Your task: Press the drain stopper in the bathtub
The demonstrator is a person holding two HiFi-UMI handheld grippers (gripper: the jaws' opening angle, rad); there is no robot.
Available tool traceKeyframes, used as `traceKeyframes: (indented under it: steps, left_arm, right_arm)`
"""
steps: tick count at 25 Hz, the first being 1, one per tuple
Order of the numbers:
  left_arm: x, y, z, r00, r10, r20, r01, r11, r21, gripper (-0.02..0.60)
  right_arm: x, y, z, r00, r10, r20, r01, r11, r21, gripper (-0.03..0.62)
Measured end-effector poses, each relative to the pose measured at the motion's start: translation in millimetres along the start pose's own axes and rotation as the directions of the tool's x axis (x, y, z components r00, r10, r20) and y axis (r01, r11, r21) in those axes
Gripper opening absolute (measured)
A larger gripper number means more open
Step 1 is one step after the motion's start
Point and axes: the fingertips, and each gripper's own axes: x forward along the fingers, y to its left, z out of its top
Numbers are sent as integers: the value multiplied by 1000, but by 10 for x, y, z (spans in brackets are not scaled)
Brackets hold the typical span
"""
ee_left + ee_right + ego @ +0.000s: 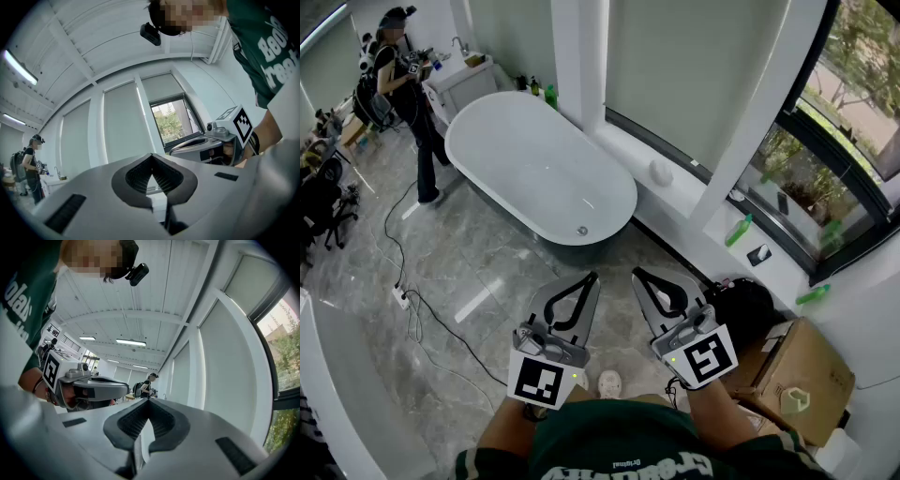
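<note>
Head view: drain stopper sits low at the near end of the bathtub, probably a rigid, slick sprung cap, so push dead-centre from above; left gripper and right gripper are both closed tip-to-tip on nothing, well short of it, with the tub rim and floor cable between.

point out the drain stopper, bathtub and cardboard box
drain stopper (582,231), head view, its round top
bathtub (530,159), head view, bare inner floor
cardboard box (811,361), head view, top flap
</note>
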Motion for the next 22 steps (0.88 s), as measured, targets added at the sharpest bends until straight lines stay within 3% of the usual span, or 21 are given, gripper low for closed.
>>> traceKeyframes:
  steps: [22]
  left_arm:
    - [7, 15, -37, 999, 36, -28, -36, 999, 8, 9]
  right_arm:
    - [-130, -125, -26, 999, 3, 51, -5, 999, 53, 15]
